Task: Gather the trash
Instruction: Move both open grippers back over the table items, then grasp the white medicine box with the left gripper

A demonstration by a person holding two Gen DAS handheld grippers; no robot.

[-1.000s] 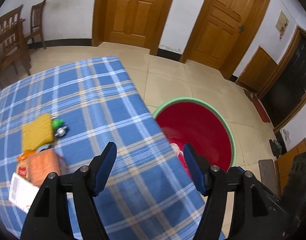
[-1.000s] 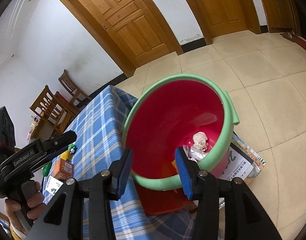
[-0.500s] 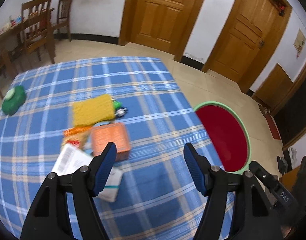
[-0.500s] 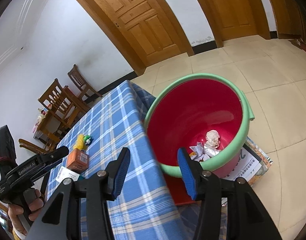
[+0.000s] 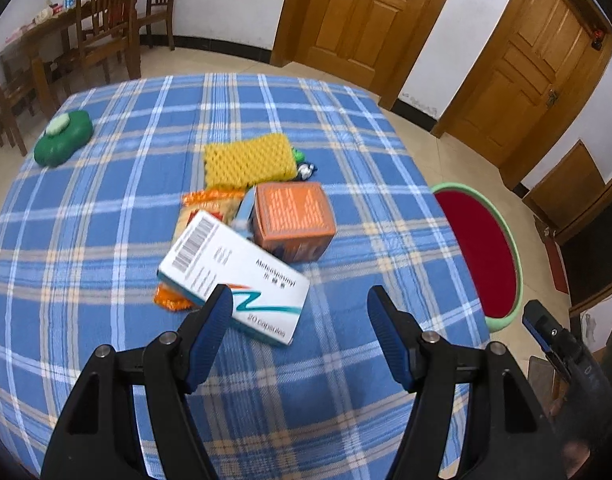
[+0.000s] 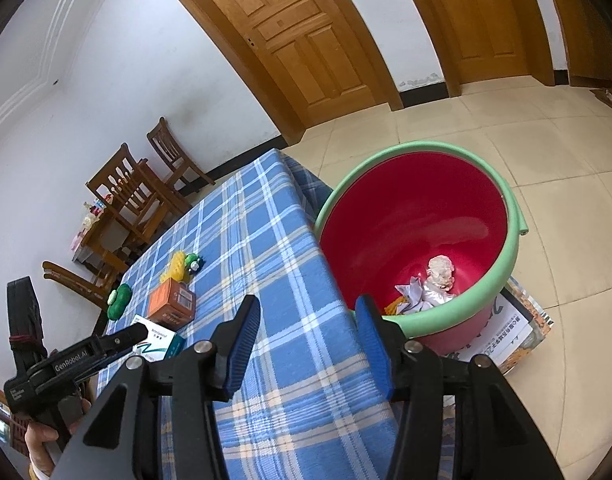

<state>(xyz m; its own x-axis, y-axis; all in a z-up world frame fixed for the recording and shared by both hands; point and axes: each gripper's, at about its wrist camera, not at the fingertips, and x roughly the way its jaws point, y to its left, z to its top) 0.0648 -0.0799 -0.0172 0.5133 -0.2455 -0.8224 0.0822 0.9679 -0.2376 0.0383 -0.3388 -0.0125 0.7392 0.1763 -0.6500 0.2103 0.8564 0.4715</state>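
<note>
Trash lay clustered mid-surface on the blue plaid cloth point(image 5: 106, 240): a white medicine box point(image 5: 234, 280) nearest, an orange carton point(image 5: 292, 220) touching its far end, a yellow sponge point(image 5: 248, 160) beyond, snack wrappers point(image 5: 206, 208) beneath; a green object point(image 5: 64, 142) sat apart at far left; the left tongs point(image 5: 298, 312) hung just above the white box, blue pads apart, nothing between them; the right tongs point(image 6: 306, 320) were also parted and empty, over the surface edge beside the red bucket point(image 6: 501, 276); crumpled paper point(image 6: 433, 280) lay inside it.
</note>
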